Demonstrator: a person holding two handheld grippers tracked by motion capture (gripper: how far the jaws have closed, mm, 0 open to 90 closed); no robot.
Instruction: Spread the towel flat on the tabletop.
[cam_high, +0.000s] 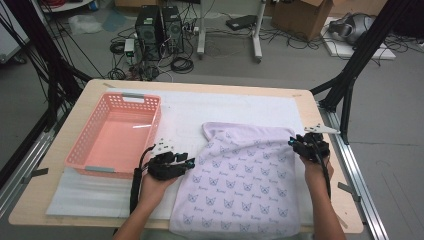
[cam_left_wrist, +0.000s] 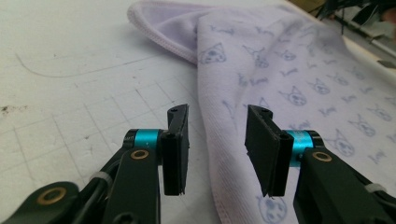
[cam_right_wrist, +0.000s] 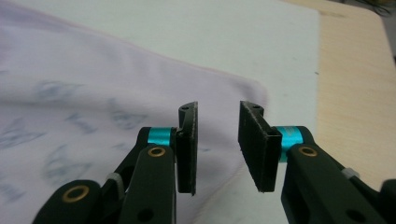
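I am working in what looks like a robotics lab: two black computer towers (cam_high: 159, 27) on the grey floor amid tangled black cables (cam_high: 182, 64), black metal rig struts (cam_high: 356, 60), a brown cardboard box (cam_high: 302, 16).

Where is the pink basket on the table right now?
In the high view, the pink plastic basket stands on the left part of the table, on the white mat, just left of the lilac printed cloth and beyond the left tongs.

The towel (cam_high: 240, 185) is soft matt lilac cloth. The basket (cam_high: 114, 135) is glossy pink plastic. The table (cam_high: 327, 150) seems pale wood.
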